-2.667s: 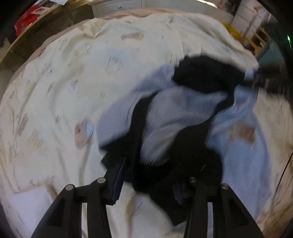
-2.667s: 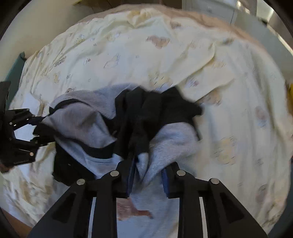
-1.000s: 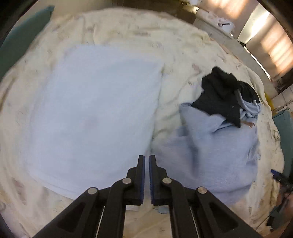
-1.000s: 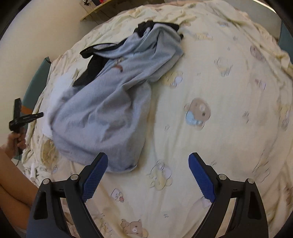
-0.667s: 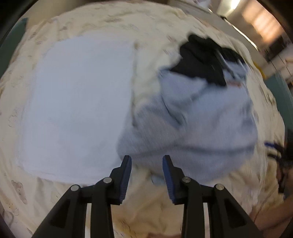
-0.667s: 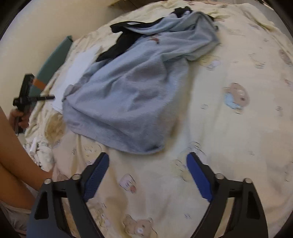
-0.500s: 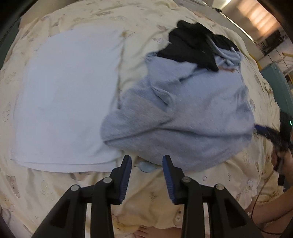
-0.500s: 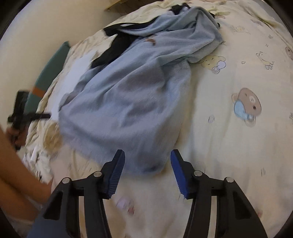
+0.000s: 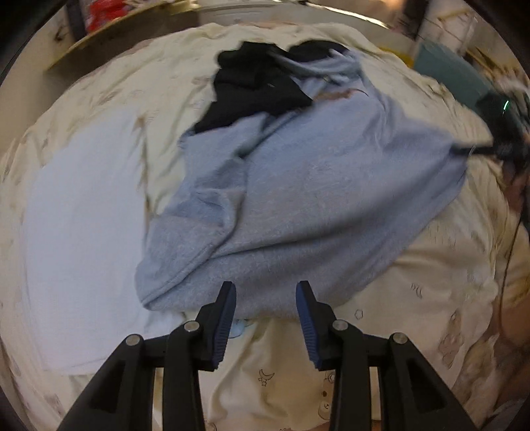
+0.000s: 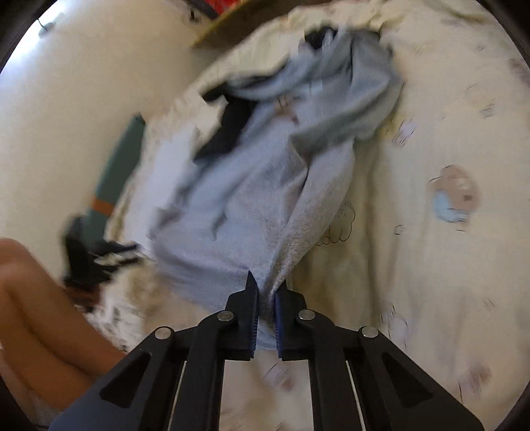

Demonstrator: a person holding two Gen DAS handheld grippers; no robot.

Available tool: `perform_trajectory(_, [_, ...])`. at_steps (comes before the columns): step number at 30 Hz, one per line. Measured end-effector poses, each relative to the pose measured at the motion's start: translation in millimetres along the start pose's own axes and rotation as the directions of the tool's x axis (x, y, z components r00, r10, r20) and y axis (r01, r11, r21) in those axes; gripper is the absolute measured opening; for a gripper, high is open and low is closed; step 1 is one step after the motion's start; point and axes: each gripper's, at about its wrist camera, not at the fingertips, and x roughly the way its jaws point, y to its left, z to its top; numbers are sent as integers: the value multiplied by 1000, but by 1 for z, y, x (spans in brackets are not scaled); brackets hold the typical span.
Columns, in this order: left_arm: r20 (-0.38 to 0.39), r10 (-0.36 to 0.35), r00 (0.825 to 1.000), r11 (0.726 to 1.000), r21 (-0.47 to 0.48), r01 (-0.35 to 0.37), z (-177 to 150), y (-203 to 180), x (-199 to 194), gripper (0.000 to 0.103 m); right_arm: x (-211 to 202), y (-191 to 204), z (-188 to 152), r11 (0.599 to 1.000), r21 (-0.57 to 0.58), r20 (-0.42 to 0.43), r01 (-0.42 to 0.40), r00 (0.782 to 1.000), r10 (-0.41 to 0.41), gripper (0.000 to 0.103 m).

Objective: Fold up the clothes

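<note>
Room: you work over a bed, with a plain pale wall [image 10: 82, 83] on its far left, a wooden shelf edge [image 9: 109, 28] beyond the head end, and a teal panel [image 10: 114, 172] low against the wall.
Surface: the cream bedsheet [image 9: 381, 374], printed with small bears and clouds, is soft and rumpled, so I judge that cloth will drag on it rather than slide.
Neighbour: a white folded cloth [image 9: 82, 232] lies flat to the left of the work, and the near left corner of the garment overlaps its edge.
Garment: the light blue garment [image 9: 314, 199] sprawls across the middle of the bed, its long axis running away from you toward the head end, where a black garment [image 9: 255, 89] is tangled into its far part.
Key relation: the near hem lies crosswise just ahead of both tools; your right hand has one end of it, and the other end sits directly under your left tool.
Right gripper [image 10: 265, 291]: its jaws are closing, and light blue fabric from the hem corner is already bunched and pinched between the pads.
Left gripper [image 9: 266, 298]: it stands partly spread and holds nothing; the hem edge lies right between and below its fingertips.
Next move, as I judge it: lower your left tool onto that hem and close, so that both corners lift together.
</note>
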Motion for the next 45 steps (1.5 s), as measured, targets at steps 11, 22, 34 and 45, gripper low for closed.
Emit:
perform_trajectory(11, [39, -44, 998, 994, -100, 47, 1, 19, 1, 38, -70, -40, -106, 957, 144, -186, 253, 957, -225, 2])
perform_trajectory(22, [89, -62, 994, 996, -57, 67, 48, 31, -6, 38, -78, -40, -74, 953, 109, -100, 281, 957, -271, 7])
perform_trajectory(34, [155, -31, 988, 998, 52, 23, 235, 42, 22, 70, -24, -28, 174, 906, -149, 0, 396, 916, -401, 60])
perform_trajectory(45, [127, 230, 965, 963, 111, -244, 299, 14, 107, 10, 83, -54, 266, 922, -148, -66, 359, 926, -371, 59])
